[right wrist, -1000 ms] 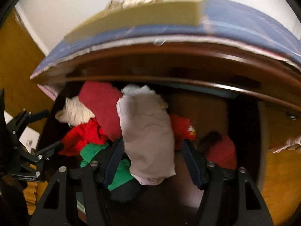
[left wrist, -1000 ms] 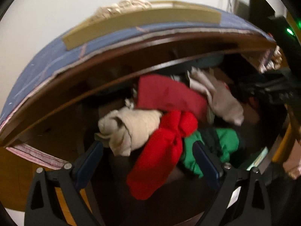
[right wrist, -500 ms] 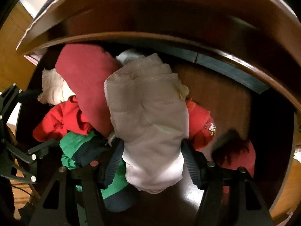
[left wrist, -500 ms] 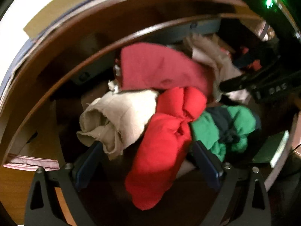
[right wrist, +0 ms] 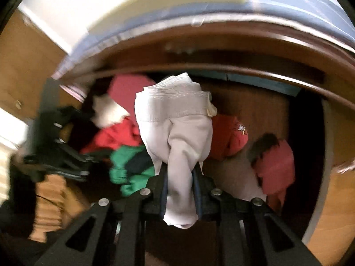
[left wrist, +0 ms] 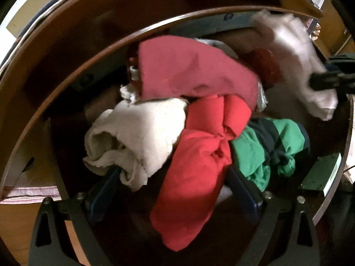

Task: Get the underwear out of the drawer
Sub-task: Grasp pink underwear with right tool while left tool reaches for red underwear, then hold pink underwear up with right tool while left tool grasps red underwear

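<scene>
The open wooden drawer [left wrist: 73, 71] holds a heap of underwear. My right gripper [right wrist: 180, 175] is shut on a pale grey pair [right wrist: 177, 128] and holds it lifted above the heap; the pair also shows blurred in the left wrist view [left wrist: 297, 59]. My left gripper [left wrist: 173, 177] is open, low in the drawer, its jaws on either side of a bright red pair [left wrist: 199, 159] and the edge of a cream pair [left wrist: 137, 137]. A dark pink pair [left wrist: 190, 68] and a green and navy pair [left wrist: 268, 148] lie beside them.
The drawer's dark wooden floor [right wrist: 250, 108] shows on the right, with a red printed pair [right wrist: 228, 137] and a pink pair [right wrist: 277, 168] on it. A blue cloth [right wrist: 299, 2] covers the dresser top. A green box [left wrist: 319, 173] sits at the drawer's right edge.
My right gripper has shut on the pale grey pair and lifted it back out of the heap. My left gripper has pushed lower and closer around the red and cream pairs.
</scene>
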Demonstrator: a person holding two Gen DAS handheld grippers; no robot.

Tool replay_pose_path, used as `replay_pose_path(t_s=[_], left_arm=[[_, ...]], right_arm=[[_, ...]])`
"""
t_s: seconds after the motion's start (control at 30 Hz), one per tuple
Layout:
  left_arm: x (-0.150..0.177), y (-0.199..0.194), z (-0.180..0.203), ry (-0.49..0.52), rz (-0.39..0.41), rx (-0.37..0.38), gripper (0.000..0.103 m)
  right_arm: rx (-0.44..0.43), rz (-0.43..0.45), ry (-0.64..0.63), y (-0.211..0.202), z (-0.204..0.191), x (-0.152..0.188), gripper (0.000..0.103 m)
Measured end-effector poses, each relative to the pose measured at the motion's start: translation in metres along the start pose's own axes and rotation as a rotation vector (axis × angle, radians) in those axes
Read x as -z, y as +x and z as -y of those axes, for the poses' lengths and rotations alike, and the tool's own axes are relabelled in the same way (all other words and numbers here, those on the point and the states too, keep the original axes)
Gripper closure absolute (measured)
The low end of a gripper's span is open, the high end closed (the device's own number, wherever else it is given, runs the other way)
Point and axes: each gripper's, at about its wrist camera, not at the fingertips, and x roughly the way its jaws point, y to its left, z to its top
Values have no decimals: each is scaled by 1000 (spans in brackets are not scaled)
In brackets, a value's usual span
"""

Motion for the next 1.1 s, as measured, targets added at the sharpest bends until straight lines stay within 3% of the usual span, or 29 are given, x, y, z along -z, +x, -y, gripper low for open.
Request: replay_pose_path(t_s=[0.23,0.27,0.33,0.5,0.63,0.8,0.97,1.07,1.1], left_arm=[[-7,13,6,41,-45,-27,16],[-8,13,9,47,-48,-34,19],[-10,15,16,42,-56,-10,40],[-3,1,22,-44,13,16,56],[10,-15,12,-136,63,138,57],[25,-34,5,-197,142,191,59],[39,-59,-6,-174,182,204,62],[43,-84,-14,-133,216,240,76],[37,-85,-14,-105,213,254,76]], right_arm=[[-120,116,48,-44,5,13,81],[-133,121,54,-48,6,14,81],[-168,135,76,-56,1,9,81],[-225,198,96,-71,-2,3,81],[-249,241,104,-80,-3,0,81],[-282,289,133,-84,-2,0,81],[-294,311,147,-82,3,2,81],[-304,313,142,-78,0,-1,81],[-303,310,137,-75,1,-4,81]])
